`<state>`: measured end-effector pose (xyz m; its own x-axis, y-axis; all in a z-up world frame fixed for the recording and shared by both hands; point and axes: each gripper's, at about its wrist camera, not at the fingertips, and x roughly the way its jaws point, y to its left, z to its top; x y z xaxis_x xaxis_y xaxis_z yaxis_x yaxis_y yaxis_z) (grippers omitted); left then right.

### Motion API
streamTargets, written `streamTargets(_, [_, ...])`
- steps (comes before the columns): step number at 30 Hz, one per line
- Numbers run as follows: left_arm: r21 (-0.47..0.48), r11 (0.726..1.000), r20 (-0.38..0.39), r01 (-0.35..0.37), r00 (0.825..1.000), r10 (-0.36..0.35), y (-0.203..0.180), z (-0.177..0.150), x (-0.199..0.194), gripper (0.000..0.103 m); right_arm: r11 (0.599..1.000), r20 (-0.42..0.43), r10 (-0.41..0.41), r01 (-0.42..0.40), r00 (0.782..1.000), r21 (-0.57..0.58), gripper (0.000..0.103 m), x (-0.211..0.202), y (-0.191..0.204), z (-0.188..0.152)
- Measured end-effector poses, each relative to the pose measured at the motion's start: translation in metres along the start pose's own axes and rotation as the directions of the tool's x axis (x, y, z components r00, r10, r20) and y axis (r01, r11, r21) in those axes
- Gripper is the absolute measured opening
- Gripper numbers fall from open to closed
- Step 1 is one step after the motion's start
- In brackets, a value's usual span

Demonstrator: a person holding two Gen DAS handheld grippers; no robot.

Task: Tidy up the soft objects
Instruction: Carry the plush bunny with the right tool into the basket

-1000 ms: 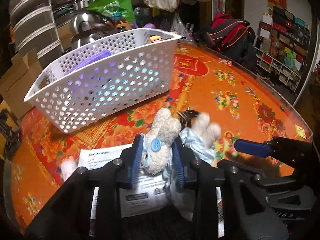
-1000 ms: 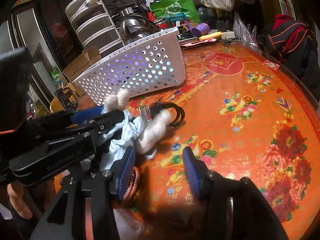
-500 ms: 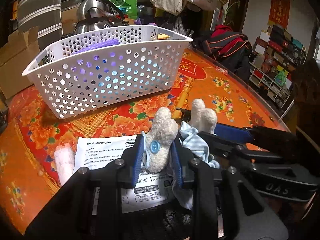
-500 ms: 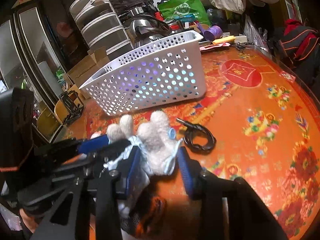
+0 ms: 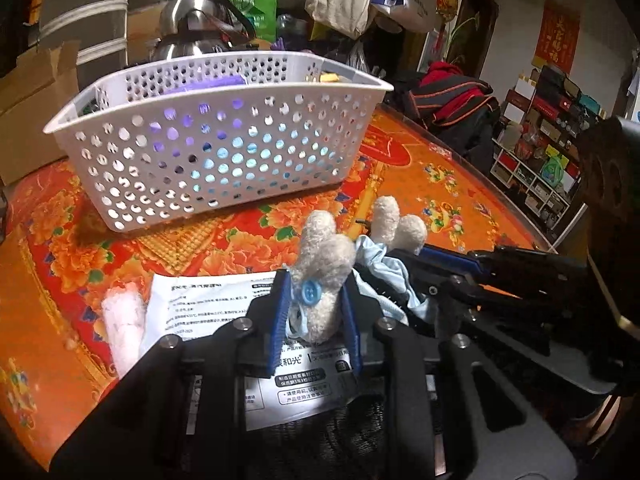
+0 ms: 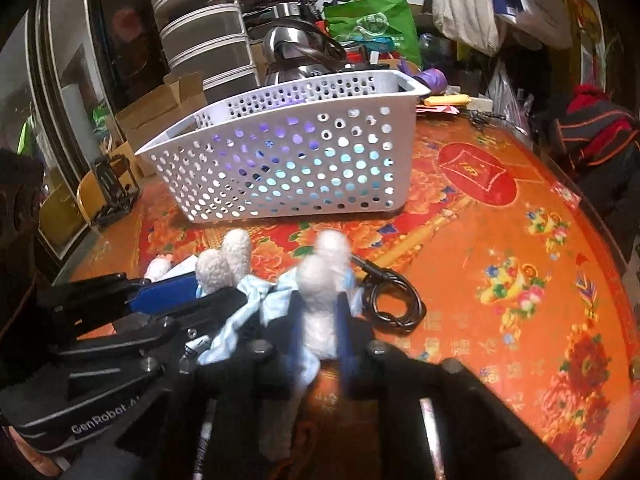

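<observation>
A white fluffy plush toy (image 5: 324, 264) with a blue button and pale blue cloth hangs between both grippers, just above the orange floral tablecloth. My left gripper (image 5: 316, 308) has its blue pads pressing one fluffy limb, jaws still closing. In the right wrist view my right gripper (image 6: 320, 320) squeezes another limb of the plush toy (image 6: 324, 272), its jaws also closing. The left gripper (image 6: 218, 288) shows there at the left, beside two more fluffy limbs. A white perforated basket (image 5: 224, 152) stands just beyond, with purple and pale blue items inside.
A printed leaflet (image 5: 208, 300) and a white roll (image 5: 122, 320) lie under the left gripper. A coiled black cable (image 6: 394, 300) lies right of the plush. Behind the basket (image 6: 300, 160) are a steel kettle (image 6: 296, 52), drawers, boxes and bags. The table edge curves along the right.
The right gripper swung left onto a limb of the plush and its jaws drew in on it. The left jaws narrowed on their limb. The basket looms closer in both views.
</observation>
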<state>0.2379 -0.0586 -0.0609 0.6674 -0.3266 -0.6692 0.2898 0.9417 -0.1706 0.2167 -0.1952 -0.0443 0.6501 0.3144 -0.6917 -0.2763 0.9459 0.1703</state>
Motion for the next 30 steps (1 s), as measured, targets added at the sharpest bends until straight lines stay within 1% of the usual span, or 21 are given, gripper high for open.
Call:
streamTargets(3, [-0.014,1.0,0.045,0.015,0.999,-0.014,0.003,0.0,-0.011,0.014,1.0,0.022,0.002,-0.002,1.0,-0.018,0.011,-0.005,0.004,-0.001])
streamTargets(7, [-0.024,0.999,0.072,0.037,0.997,-0.035,0.006,0.0,-0.021,0.014,0.999,0.052,0.014,-0.012,0.999,-0.038,0.011,-0.018,0.011,0.0])
streamTargets(11, [-0.03,0.997,0.114,0.065,0.992,-0.062,0.009,0.001,-0.042,0.014,0.999,0.075,0.018,-0.014,0.997,-0.046,0.011,-0.031,0.015,0.003])
streamTargets(16, [-0.039,0.997,0.173,0.064,0.983,-0.057,0.014,0.007,-0.076,0.014,0.997,0.118,0.056,-0.049,0.991,-0.058,0.011,-0.054,0.024,0.01])
streamTargets(20, [-0.055,0.996,0.203,0.067,0.978,-0.054,0.022,0.019,-0.1,0.014,0.994,0.148,0.089,-0.078,0.985,-0.077,0.011,-0.07,0.035,0.02])
streamTargets(24, [-0.052,0.997,0.218,0.054,0.975,-0.041,0.027,0.039,-0.12,0.014,0.99,0.169,0.109,-0.092,0.979,-0.105,0.011,-0.081,0.048,0.034])
streamTargets(30, [-0.02,1.0,0.235,0.013,0.972,-0.008,0.027,0.089,-0.138,0.014,0.986,0.203,0.132,-0.107,0.97,-0.129,0.011,-0.095,0.058,0.073])
